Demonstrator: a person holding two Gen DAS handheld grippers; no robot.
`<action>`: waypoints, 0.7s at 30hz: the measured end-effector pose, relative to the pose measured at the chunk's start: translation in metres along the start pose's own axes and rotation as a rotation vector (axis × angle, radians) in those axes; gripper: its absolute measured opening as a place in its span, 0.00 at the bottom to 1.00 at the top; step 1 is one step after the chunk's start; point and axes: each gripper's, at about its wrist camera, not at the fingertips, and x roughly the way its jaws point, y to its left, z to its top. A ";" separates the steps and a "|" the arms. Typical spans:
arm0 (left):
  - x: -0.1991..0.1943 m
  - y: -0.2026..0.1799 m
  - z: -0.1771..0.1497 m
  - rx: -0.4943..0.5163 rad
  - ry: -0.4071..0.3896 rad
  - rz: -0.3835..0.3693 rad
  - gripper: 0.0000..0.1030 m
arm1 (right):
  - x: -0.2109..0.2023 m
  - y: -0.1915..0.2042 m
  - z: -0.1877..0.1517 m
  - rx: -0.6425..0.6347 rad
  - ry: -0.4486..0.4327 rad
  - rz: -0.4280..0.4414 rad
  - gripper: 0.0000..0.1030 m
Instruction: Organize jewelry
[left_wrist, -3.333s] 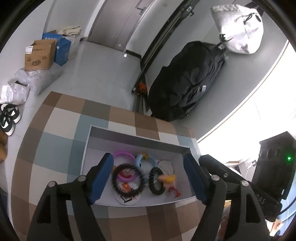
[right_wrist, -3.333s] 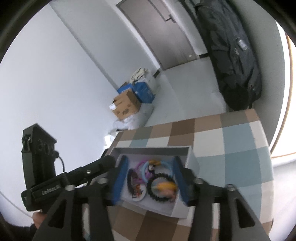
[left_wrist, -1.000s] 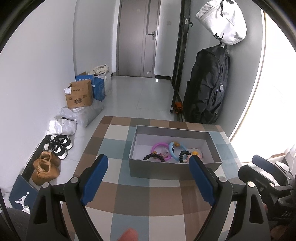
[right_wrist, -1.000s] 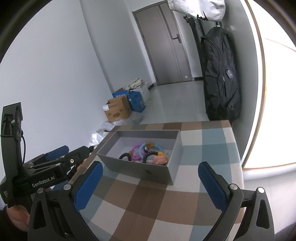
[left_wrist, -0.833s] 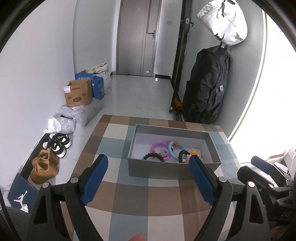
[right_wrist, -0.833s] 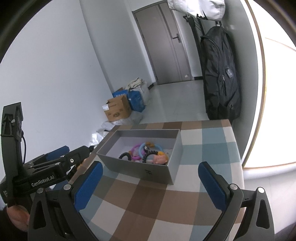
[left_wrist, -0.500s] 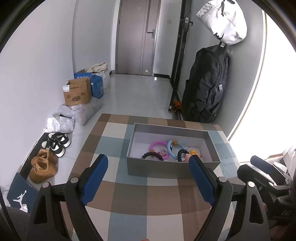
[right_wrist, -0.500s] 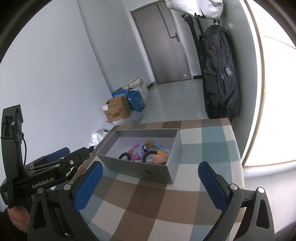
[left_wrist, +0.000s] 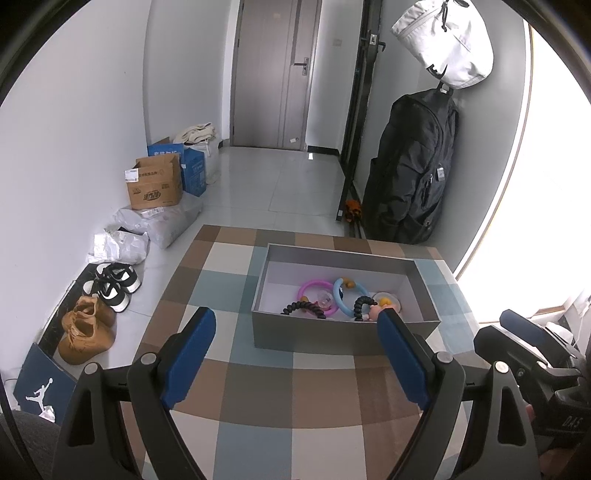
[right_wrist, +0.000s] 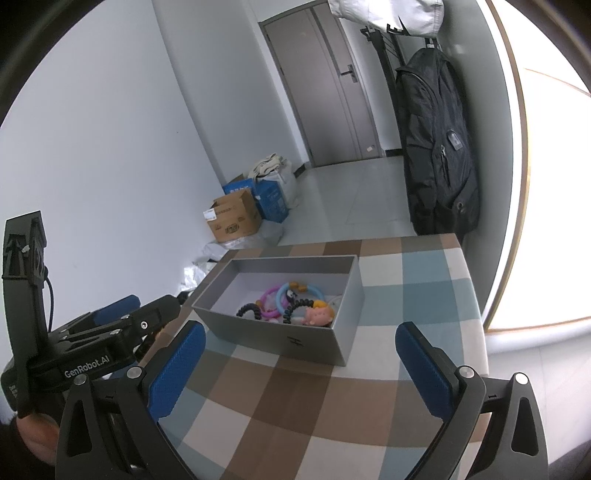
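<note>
Both grippers — left (left_wrist: 295, 354) and right (right_wrist: 301, 360) — stood released and empty. The jewelry (left_wrist: 334, 301) lay in the grey box (left_wrist: 314, 334) at 12 o'clock on the checked cloth (left_wrist: 321, 402).

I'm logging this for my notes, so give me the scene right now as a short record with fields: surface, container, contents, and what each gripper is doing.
surface: checked tablecloth
container: grey box, open top, on the cloth
contents: pink ring, blue ring, black coils, doll charm, piled toward one end
left gripper: open, empty, short of the box
right gripper: open, empty, short of the box
</note>
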 end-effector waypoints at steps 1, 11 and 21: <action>0.000 0.000 0.000 -0.001 0.002 -0.002 0.84 | 0.000 0.000 0.000 0.001 0.001 0.000 1.00; 0.001 0.000 -0.001 0.000 0.004 -0.002 0.84 | 0.000 0.000 -0.001 0.002 0.003 -0.001 1.00; 0.002 -0.001 -0.002 -0.001 0.006 -0.004 0.84 | 0.001 0.002 -0.004 0.006 0.007 -0.002 1.00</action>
